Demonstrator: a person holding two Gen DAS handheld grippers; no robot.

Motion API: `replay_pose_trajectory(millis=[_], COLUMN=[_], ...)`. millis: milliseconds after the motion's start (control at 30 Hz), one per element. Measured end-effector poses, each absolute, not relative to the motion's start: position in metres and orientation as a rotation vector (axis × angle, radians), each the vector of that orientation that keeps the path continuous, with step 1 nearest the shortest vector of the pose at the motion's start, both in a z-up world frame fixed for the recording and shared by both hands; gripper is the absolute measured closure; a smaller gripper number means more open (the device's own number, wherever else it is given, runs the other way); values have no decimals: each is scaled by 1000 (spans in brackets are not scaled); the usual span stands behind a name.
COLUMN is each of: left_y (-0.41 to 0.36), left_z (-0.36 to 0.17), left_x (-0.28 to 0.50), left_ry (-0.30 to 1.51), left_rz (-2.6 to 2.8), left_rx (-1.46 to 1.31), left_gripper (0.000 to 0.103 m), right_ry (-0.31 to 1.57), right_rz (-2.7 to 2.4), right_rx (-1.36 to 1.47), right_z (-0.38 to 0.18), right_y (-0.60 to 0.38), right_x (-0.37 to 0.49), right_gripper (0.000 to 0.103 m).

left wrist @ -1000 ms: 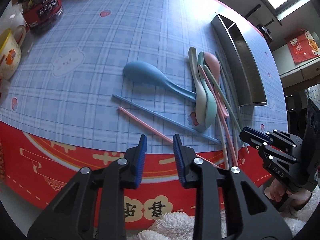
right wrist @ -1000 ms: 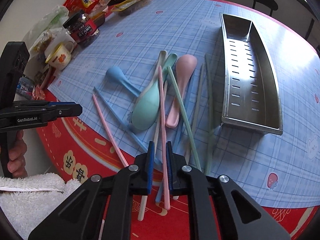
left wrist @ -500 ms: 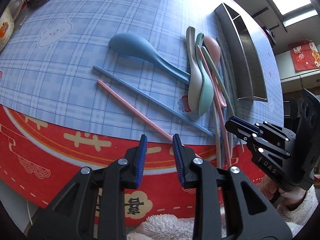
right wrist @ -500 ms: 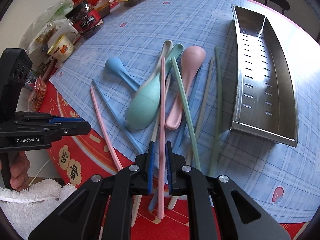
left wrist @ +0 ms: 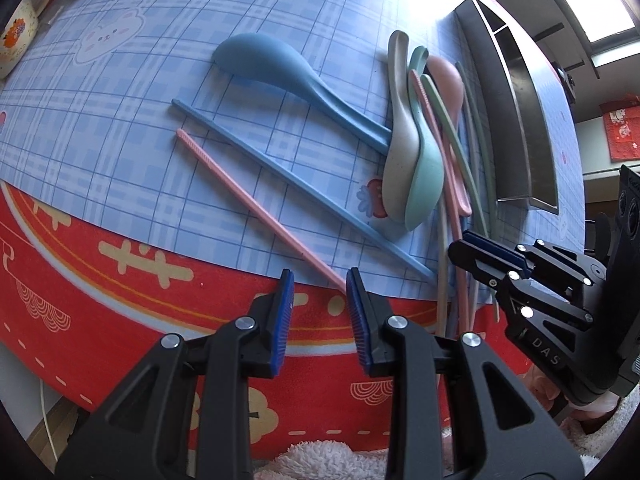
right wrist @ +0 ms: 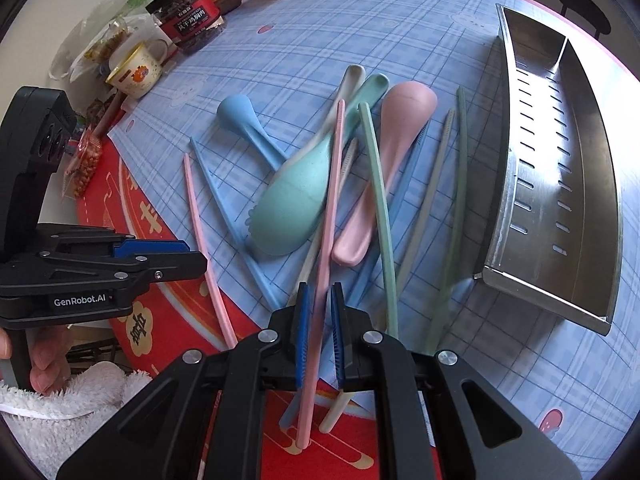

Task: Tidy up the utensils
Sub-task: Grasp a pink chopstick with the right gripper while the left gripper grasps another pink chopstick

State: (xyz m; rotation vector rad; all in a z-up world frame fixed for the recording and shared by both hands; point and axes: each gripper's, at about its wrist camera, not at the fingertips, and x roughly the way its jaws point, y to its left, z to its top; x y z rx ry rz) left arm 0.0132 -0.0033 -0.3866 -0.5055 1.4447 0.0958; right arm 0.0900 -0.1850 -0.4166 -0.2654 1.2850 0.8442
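Note:
Spoons and chopsticks lie in a loose pile on the blue checked cloth: a teal spoon [right wrist: 292,204], a pink spoon [right wrist: 400,120], a blue spoon [left wrist: 272,64] and green chopsticks [right wrist: 378,200]. My right gripper [right wrist: 320,292] points down at the pile's near end, open by a narrow slit. A pink chopstick [right wrist: 334,184] runs through the slit, and a gap shows beside it. My left gripper [left wrist: 318,276] is open over the table's edge. The near end of a second pink chopstick [left wrist: 248,196] lies just off its right fingertip. The steel tray [right wrist: 544,296] lies at the right, holding nothing.
A jar [right wrist: 188,20], a yellow mug [right wrist: 136,72] and snack bags crowd the far left. The red tablecloth border [left wrist: 120,280] hangs over the near edge. A blue chopstick [left wrist: 280,168] lies beside the pink one. A hand [right wrist: 44,364] in a fluffy white sleeve grips the left tool.
Both grippers have come down closer to the table. The right one has sunk around the pile's pink chopstick. The left one has neared the other pink chopstick's end. The utensils lie as before.

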Motion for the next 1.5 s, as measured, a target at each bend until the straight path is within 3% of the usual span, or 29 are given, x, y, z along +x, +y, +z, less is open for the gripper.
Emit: replay_pose_trajectory(millis=[233,900,1000,1067,1167,1500], left_y=[-12,-74,-85,-87,-78,-35], left_z=[-387,-381,-382,-382,-380,-375], left_x=[15,46,49,52,56,67], left_ry=[1439,1494,1499,1490,1476,1463], left_rz=[110,162,172,185,177,282], left_rx=[-484,-222,-162,-148,-225,-260], left_gripper=[64,62,68,80,86,92], right_ry=[1299,1276,1277,1276,1274,1264], right_rz=[859,852,852,844,834,803], right_rx=[-203,-94,-75,-64,-47,-15], right_z=[-420,-411,-409,-408,-406,-403], right_y=[-190,-201,-204,-205,-208,-213], right_x=[91,92,93,94,95,98], right_gripper=[96,96,97,96,96,97])
